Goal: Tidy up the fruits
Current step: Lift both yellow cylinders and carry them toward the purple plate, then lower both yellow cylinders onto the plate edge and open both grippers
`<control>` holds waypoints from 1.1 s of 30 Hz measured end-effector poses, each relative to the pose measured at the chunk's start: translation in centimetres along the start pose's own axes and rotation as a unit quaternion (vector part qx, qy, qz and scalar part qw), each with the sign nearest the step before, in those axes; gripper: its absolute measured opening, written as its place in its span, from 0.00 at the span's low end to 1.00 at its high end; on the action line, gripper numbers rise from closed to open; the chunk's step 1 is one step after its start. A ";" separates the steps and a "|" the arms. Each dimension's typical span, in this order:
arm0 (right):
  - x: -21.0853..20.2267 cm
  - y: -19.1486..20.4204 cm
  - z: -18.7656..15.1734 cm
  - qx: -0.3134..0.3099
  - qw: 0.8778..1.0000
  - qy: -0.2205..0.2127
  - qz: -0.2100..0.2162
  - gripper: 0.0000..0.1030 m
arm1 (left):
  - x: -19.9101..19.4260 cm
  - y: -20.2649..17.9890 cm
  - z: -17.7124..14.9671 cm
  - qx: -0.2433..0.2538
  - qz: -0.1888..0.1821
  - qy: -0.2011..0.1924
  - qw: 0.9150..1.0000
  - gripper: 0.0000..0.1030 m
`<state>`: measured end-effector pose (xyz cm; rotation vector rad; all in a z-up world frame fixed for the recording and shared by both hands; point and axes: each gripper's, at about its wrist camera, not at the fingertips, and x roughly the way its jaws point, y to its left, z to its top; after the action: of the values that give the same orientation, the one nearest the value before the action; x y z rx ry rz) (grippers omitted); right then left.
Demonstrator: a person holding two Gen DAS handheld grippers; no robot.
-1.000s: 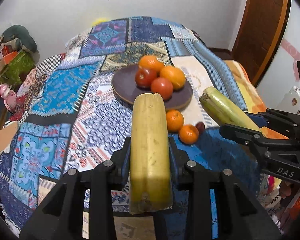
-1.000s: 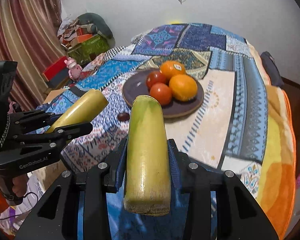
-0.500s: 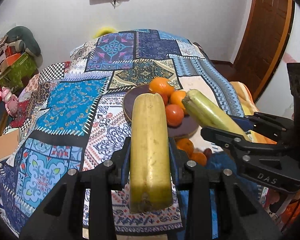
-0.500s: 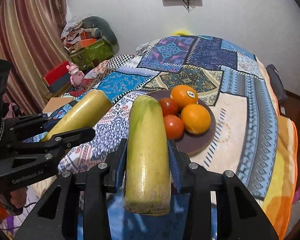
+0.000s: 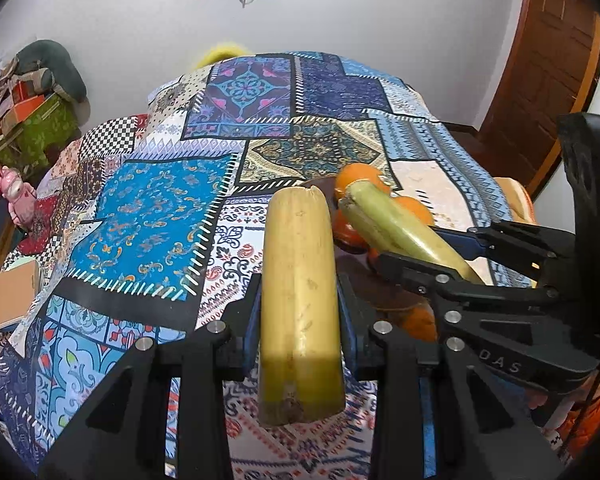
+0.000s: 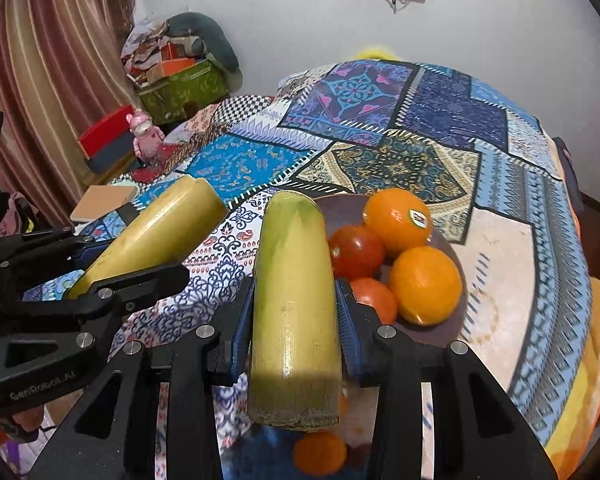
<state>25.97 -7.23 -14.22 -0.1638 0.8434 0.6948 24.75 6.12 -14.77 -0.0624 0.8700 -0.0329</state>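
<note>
- White walls and a brown wooden door [image 5: 548,80] frame a bed draped in a patchwork quilt [image 6: 420,128], which carries all the fruit; no desk is in sight.
- Clutter sits off the bed's left side: a green box [image 6: 180,88], a red box [image 6: 108,136] and a pink toy [image 6: 144,136], all well apart from the work.
- On the quilt lies a dark plate [image 6: 456,264] holding two oranges [image 6: 398,220] and two tomatoes [image 6: 356,250], crowded toward its near side.
- A loose small orange [image 6: 320,454] rests on the quilt below the right claw, off the plate.
- The right claw [image 6: 296,320] pinches a greenish banana [image 6: 294,304], long axis pointing forward along the fingers, tip over the plate's left rim.
- The left claw [image 5: 298,316] pinches a yellow banana [image 5: 300,300] the same way, lengthwise, held above the quilt to the plate's left.
- The key relation: the plate lies ahead and right of the right claw, which looks nearer to it than the left.
- Free plate surface seems to be at the far and left edges; the tomatoes stand in the way of a straight lay-down.
- The two claws are close, so the bananas could knock together.
</note>
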 end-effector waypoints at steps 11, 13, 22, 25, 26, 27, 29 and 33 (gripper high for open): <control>4.1 -0.1 0.9 -0.011 0.999 0.038 0.004 0.35 | 2.9 2.0 0.3 -0.014 0.002 0.017 1.000 0.33; 4.5 -0.2 0.9 -0.011 0.999 0.044 0.005 0.35 | 3.5 2.2 0.3 -0.017 0.000 0.022 1.000 0.33; 5.3 -0.4 0.8 -0.010 0.998 0.055 0.008 0.35 | 5.4 2.1 0.6 -0.020 -0.001 0.034 0.999 0.33; 5.4 -0.6 0.9 -0.009 0.998 0.056 0.012 0.36 | 5.6 2.2 0.9 -0.024 -0.002 0.035 0.999 0.33; 5.5 -0.7 1.0 -0.006 0.998 0.058 0.015 0.35 | 5.7 2.2 0.9 -0.025 -0.003 0.036 0.999 0.33; 5.4 -0.9 1.1 -0.003 0.998 0.057 0.015 0.35 | 5.8 2.2 1.0 -0.026 -0.004 0.038 0.999 0.33; 5.0 -1.1 1.1 0.000 0.998 0.054 0.016 0.35 | 5.9 2.1 1.1 -0.026 -0.004 0.038 0.999 0.33; 3.8 -1.4 1.2 0.001 0.999 0.044 0.018 0.35 | 5.9 1.7 1.3 -0.025 -0.005 0.039 0.999 0.33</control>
<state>29.35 -5.98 -16.42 -0.1786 0.9336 0.7238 29.56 7.50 -18.56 -0.1136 0.9487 -0.0229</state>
